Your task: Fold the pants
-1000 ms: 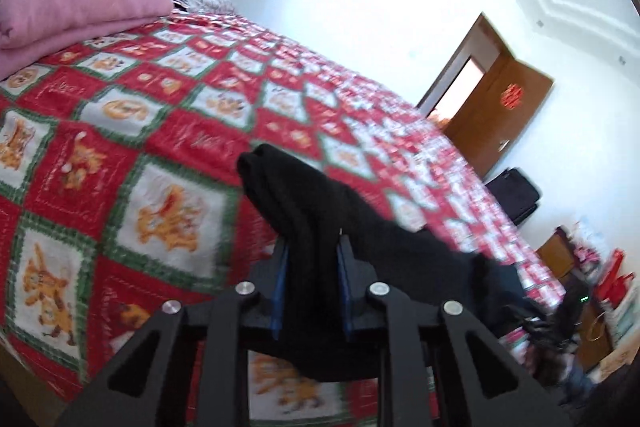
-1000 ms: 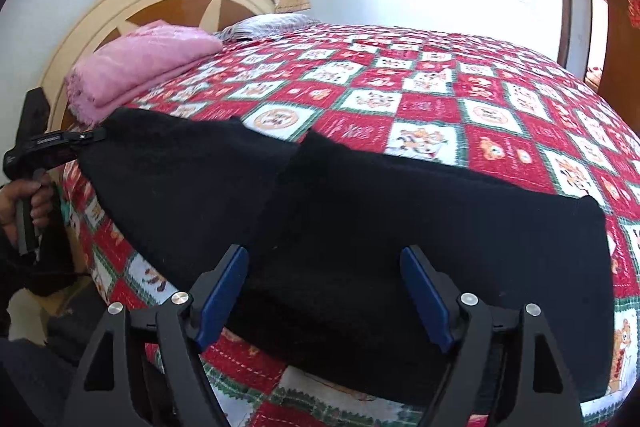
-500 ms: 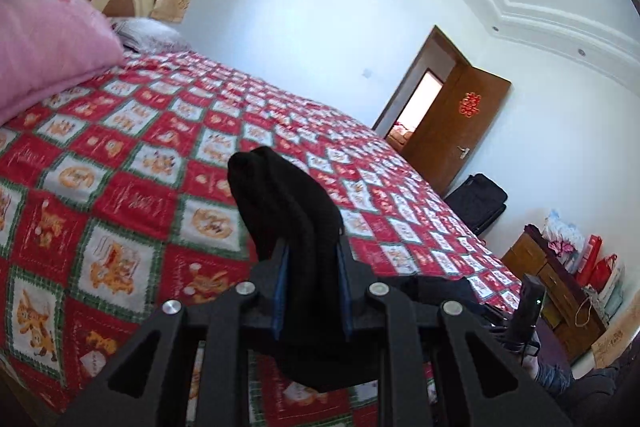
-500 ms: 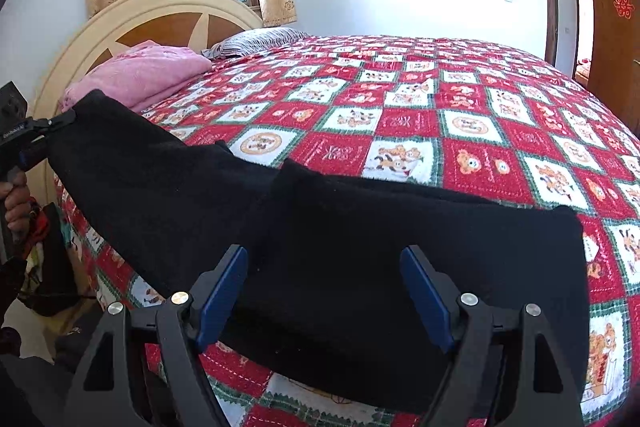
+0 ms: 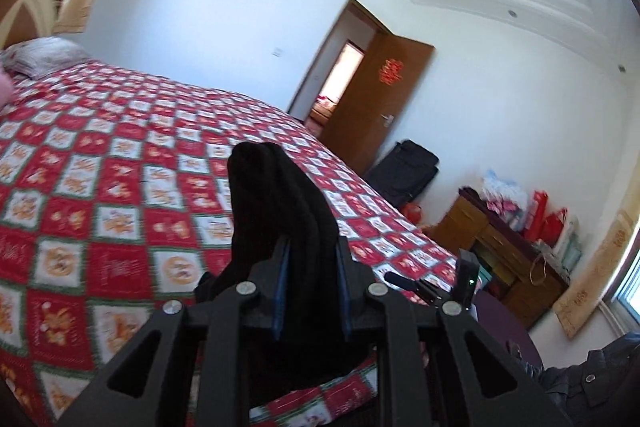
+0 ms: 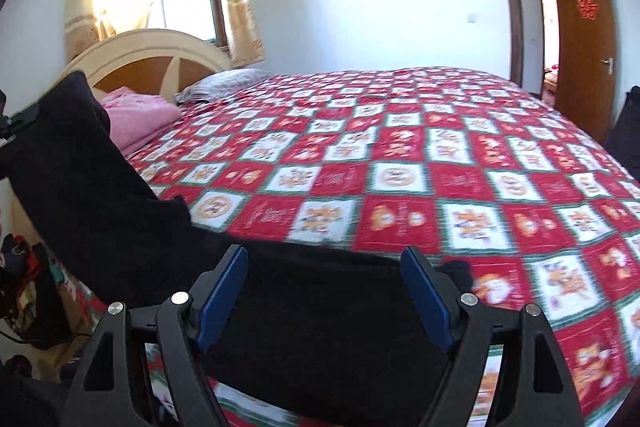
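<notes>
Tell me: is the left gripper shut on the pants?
Shut: left gripper pinches bunched black pants between its blue pads.

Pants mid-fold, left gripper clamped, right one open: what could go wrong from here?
1. Only the left gripper holds the pants; the right gripper is open above them, so the lower half may drag or bunch on the quilt.
2. The cloth is bunched thick between the left pads and could slip.
3. The pants lie at the bed edge and might slide off.
</notes>
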The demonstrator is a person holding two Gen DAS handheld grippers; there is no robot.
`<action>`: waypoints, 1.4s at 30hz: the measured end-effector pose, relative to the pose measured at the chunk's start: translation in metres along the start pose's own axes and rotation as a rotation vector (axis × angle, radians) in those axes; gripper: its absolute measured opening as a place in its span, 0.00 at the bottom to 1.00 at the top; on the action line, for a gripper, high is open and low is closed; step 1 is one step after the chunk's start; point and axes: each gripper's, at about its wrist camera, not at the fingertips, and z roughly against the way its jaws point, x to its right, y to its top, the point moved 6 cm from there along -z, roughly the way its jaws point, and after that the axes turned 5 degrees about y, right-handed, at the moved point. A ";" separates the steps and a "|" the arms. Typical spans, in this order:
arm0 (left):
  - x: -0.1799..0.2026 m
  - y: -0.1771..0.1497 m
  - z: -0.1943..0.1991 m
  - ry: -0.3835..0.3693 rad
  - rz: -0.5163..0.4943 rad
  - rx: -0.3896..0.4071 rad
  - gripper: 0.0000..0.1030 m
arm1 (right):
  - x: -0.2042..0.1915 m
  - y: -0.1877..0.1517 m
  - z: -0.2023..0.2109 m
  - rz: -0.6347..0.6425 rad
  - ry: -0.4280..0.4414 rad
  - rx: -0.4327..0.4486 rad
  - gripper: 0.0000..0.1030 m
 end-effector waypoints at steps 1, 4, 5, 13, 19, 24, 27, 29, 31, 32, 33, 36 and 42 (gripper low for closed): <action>0.010 0.001 -0.008 -0.017 -0.015 -0.016 0.21 | 0.006 0.000 0.003 -0.003 -0.011 0.004 0.78; 0.036 0.000 -0.038 -0.055 -0.059 -0.066 0.21 | 0.029 -0.004 0.010 -0.024 -0.049 0.008 0.78; 0.047 -0.003 -0.049 -0.069 -0.076 -0.087 0.21 | 0.037 -0.005 0.011 -0.036 -0.058 0.008 0.78; 0.096 -0.045 -0.146 -0.059 -0.152 -0.286 0.21 | 0.107 -0.019 0.010 -0.227 -0.122 0.023 0.78; 0.110 -0.090 -0.203 -0.045 -0.183 -0.425 0.21 | 0.138 -0.021 0.018 -0.321 -0.167 0.068 0.78; 0.126 -0.107 -0.207 -0.086 -0.219 -0.447 0.27 | 0.145 -0.025 0.017 -0.346 -0.168 0.070 0.78; 0.139 -0.104 -0.191 -0.124 -0.255 -0.417 0.42 | 0.146 -0.027 0.014 -0.344 -0.163 0.059 0.78; 0.142 -0.097 -0.178 -0.127 -0.291 -0.365 0.56 | 0.148 -0.029 0.013 -0.356 -0.161 0.055 0.78; 0.133 -0.088 -0.162 -0.094 -0.310 -0.306 0.66 | 0.151 -0.030 0.016 -0.372 -0.162 0.056 0.78; 0.123 -0.083 -0.154 -0.060 -0.303 -0.277 0.71 | 0.152 -0.029 0.019 -0.391 -0.155 0.056 0.78; 0.112 -0.081 -0.148 -0.029 -0.286 -0.254 0.74 | 0.151 -0.028 0.023 -0.408 -0.138 0.055 0.78; 0.078 -0.076 -0.139 0.045 -0.238 -0.216 0.74 | 0.129 -0.021 0.039 -0.391 -0.065 0.063 0.78; 0.011 -0.090 -0.139 0.126 -0.048 -0.225 0.74 | 0.059 -0.022 0.041 -0.191 0.071 0.011 0.78</action>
